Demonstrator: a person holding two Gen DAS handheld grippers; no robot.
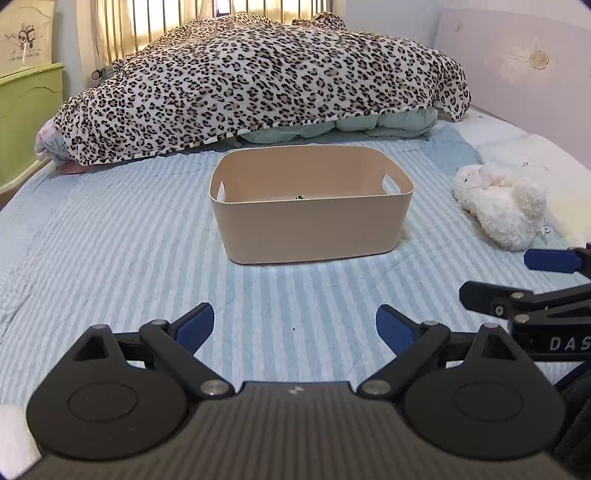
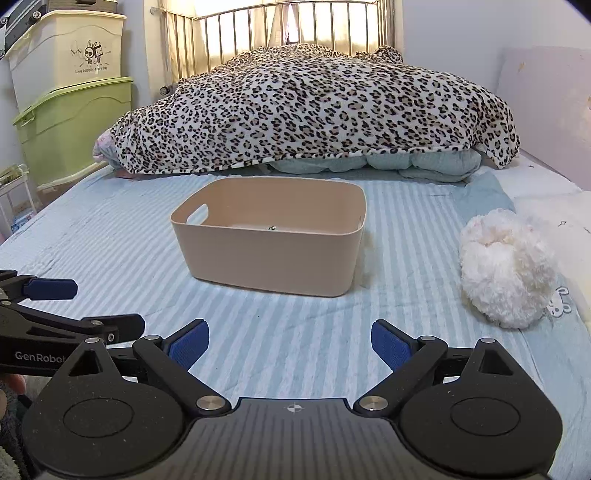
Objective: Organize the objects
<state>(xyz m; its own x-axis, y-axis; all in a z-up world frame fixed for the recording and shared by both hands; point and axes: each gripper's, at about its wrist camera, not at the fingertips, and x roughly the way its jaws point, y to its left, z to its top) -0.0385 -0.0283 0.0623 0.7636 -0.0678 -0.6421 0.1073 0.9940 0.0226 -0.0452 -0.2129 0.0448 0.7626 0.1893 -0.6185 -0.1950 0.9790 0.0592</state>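
A home bedroom. A bed with a striped blue sheet (image 1: pixel 110 240) and a metal-barred headboard (image 2: pixel 295 26) carries a leopard-print blanket (image 1: pixel 258 85) over a quilt (image 2: pixel 417 162); stacked plastic storage boxes (image 2: pixel 70 92) stand beside the bed.

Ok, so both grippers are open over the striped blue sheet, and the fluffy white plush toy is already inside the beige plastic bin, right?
Not quite. The fluffy white plush toy lies on the striped blue sheet, right of the beige plastic bin, as the right wrist view shows. Both the left gripper and right gripper are open.
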